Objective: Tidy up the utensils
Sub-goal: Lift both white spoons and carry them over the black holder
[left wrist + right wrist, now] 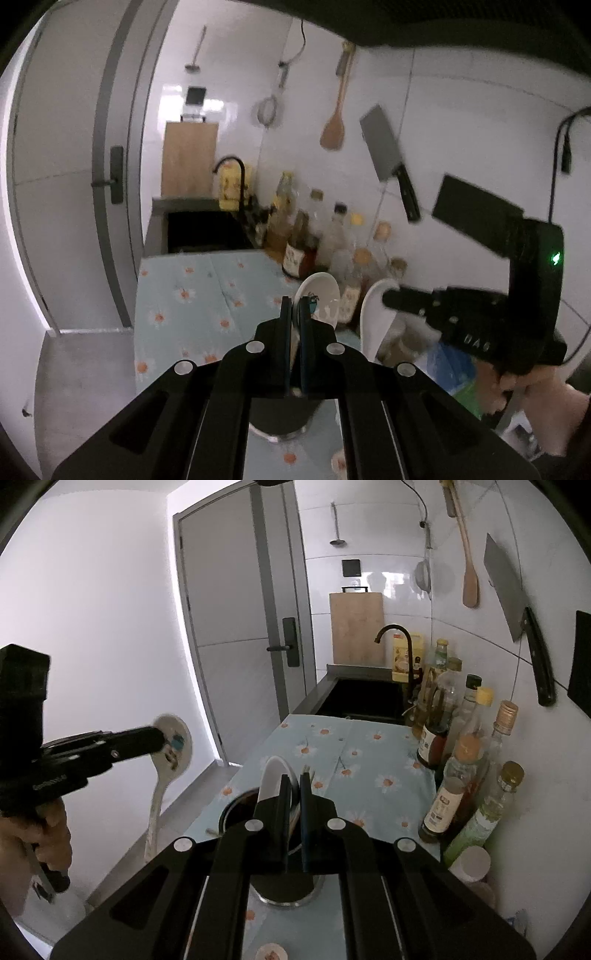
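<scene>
left claw (pixel 294 306) clamped on a white spoon (pixel 320 295), bowl ahead of its tips, handle running back below | right claw (pixel 294 786) clamped on another white spoon (pixel 275 779); dark holder (pixel 240 806) on the table (pixel 369 760) directly below it, probably nearer the right claw

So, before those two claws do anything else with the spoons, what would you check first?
1. Left gripper clamped on the patterned spoon: ok.
2. Right gripper clamped on the plain white spoon: ok.
3. The two spoons apart from each other: ok.
4. Dark holder upright on the counter below: ok.
5. Room left inside the holder: cannot tell, the right gripper hides most of it.
6. Bottles clear of both grippers: ok.
</scene>
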The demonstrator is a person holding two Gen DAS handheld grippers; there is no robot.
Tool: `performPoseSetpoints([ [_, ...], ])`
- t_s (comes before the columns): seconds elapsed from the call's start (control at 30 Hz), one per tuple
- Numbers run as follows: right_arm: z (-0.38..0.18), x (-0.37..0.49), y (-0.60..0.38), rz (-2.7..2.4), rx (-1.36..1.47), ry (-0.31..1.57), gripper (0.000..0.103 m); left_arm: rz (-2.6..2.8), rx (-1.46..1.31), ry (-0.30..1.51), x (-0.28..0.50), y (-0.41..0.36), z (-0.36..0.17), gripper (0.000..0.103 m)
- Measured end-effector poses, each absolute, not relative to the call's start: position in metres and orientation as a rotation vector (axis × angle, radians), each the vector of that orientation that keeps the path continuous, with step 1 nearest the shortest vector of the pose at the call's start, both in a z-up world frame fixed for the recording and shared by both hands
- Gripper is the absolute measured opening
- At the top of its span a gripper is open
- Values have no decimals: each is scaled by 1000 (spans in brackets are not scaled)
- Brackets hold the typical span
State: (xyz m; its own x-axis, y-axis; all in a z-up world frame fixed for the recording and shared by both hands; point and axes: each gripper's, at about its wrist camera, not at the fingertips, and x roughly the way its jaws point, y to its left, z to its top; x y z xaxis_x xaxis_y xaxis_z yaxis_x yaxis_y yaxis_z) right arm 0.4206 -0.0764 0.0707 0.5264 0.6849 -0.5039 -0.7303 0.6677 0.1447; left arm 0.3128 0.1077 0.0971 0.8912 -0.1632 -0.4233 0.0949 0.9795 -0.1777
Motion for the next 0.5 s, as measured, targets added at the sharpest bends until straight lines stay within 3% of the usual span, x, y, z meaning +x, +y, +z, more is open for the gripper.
performPoseSetpoints([
  [0.5,93,467,-48,786,-121,497,6,1,-151,292,362,125,118,3],
])
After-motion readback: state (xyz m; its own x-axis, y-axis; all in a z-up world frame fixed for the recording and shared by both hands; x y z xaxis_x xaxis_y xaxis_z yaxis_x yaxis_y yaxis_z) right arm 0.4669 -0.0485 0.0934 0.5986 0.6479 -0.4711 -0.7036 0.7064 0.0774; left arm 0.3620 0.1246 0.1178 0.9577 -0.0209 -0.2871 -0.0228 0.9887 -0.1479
